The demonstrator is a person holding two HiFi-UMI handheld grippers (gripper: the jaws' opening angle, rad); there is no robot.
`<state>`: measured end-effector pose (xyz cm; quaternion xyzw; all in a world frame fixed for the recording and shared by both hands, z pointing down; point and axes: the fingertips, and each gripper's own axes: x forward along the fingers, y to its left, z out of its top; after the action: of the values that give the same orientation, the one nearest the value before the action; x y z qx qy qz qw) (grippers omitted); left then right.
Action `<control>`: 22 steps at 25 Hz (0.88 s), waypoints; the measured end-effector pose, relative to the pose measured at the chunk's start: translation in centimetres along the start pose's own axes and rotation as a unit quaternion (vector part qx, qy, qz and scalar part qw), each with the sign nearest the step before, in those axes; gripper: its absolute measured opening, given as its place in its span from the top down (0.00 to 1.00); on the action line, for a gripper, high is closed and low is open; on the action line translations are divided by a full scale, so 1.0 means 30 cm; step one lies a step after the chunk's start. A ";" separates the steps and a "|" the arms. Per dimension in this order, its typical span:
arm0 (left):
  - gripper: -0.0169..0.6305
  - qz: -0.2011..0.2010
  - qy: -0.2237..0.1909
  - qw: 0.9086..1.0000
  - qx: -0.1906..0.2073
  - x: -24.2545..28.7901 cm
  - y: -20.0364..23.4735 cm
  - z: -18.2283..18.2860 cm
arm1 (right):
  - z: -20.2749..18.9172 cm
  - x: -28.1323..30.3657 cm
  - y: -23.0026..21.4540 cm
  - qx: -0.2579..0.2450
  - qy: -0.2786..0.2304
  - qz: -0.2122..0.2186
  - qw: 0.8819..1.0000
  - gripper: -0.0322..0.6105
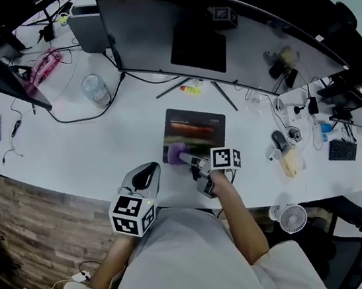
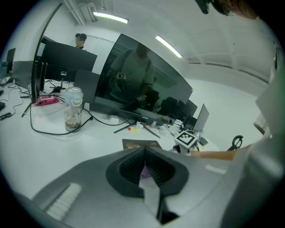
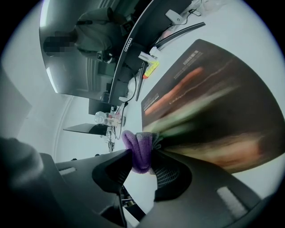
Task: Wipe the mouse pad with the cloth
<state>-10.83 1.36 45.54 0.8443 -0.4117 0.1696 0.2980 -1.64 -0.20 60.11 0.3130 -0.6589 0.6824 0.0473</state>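
A purple cloth (image 3: 139, 148) lies bunched on the near left corner of the dark mouse pad (image 1: 198, 121), which rests on a white desk (image 1: 100, 142) in front of a curved monitor (image 1: 152, 31). The right gripper (image 3: 141, 156) has its jaws clamped on the cloth. The left gripper (image 2: 144, 153), jaws pressed together and empty, is held just left of the pad

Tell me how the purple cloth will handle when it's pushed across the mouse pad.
The cloth bulges in soft folds between the jaws of the right gripper, so it is probably floppy and will bunch or trail rather than push flat. It looks fluffy and light, likely gripping the mouse pad slightly instead of sliding freely.
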 end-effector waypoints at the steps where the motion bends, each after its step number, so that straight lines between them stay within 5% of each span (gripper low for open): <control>1: 0.97 -0.002 0.000 1.000 0.001 0.005 -0.006 0.000 | 0.001 -0.007 -0.005 0.001 -0.001 -0.001 1.000 0.73; 22: 0.97 -0.018 0.009 1.000 0.015 0.041 -0.109 -0.018 | 0.020 -0.176 -0.106 0.008 -0.021 -0.015 1.000 0.73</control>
<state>-7.52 2.55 45.42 0.8542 -0.3912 0.1782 0.2925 4.31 1.48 60.25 0.3377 -0.6494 0.6801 0.0407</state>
